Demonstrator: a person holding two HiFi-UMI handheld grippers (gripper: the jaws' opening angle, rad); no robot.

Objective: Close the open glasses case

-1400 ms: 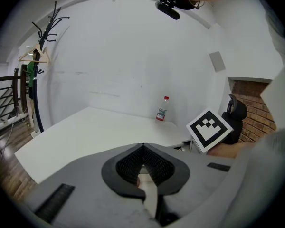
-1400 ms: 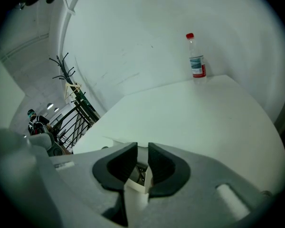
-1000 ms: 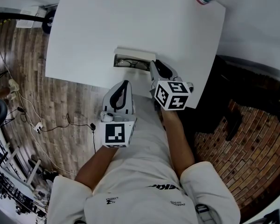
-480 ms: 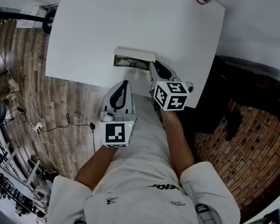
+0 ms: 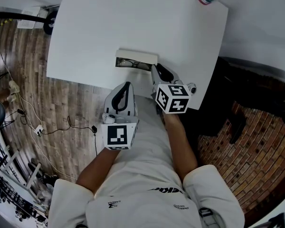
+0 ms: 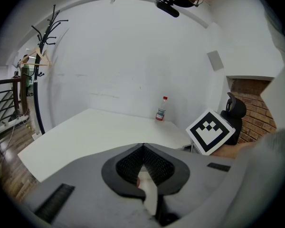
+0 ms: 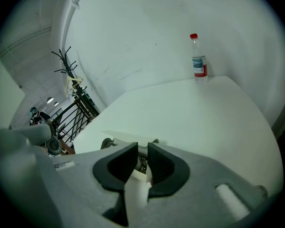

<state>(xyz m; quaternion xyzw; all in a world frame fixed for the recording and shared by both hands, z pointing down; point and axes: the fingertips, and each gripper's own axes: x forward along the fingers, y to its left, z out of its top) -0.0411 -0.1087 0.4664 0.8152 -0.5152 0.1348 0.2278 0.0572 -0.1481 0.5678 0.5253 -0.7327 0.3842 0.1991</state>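
White rectangular glasses case (image 5: 137,56) is sitting open at the white bench's (image 5: 109,27) near edge. Right tongs (image 5: 154,69) are hovering just beside it, slightly apart. Left tongs (image 5: 127,85) are closed and empty. Risk: an off-centre push on the lid could send the case sliding off the edge.

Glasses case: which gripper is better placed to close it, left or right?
Right, probably. The right gripper points at the open glasses case, jaws slightly apart, close beside its end. The left gripper sits farther back, jaws together.

Glasses case (image 5: 136,60): long, cream-white, open. Lid raised on far side, dark interior facing near, glasses (image 5: 131,64) inside. Lies on white table (image 5: 95,32), close to near edge.
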